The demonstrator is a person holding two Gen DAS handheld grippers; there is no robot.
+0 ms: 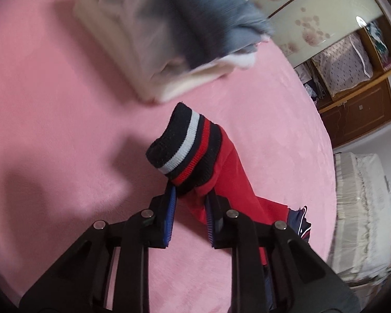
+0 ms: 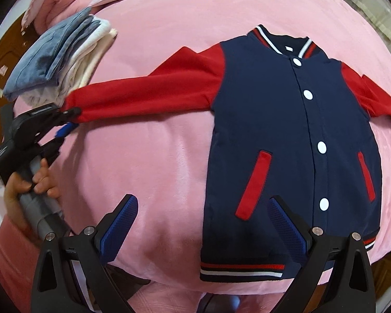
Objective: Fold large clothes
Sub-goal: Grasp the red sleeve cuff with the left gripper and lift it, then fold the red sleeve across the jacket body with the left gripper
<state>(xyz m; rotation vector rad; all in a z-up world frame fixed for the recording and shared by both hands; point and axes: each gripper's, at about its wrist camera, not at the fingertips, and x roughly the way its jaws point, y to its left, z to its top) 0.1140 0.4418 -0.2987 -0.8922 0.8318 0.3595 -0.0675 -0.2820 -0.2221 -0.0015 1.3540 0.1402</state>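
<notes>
Left tongs pinch fleecy red sleeve (probably by its ribbed cuff).

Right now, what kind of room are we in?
Probably a bedroom. The jacket lies on a pink bed cover, folded clothes are stacked beside it, and a wardrobe holds bagged bedding.

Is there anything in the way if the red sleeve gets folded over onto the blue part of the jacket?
Nothing visible. The left gripper holds the red sleeve near its cuff, and only bare pink cover lies beside the jacket's navy front. The folded stack sits behind the cuff, off that path.
</notes>
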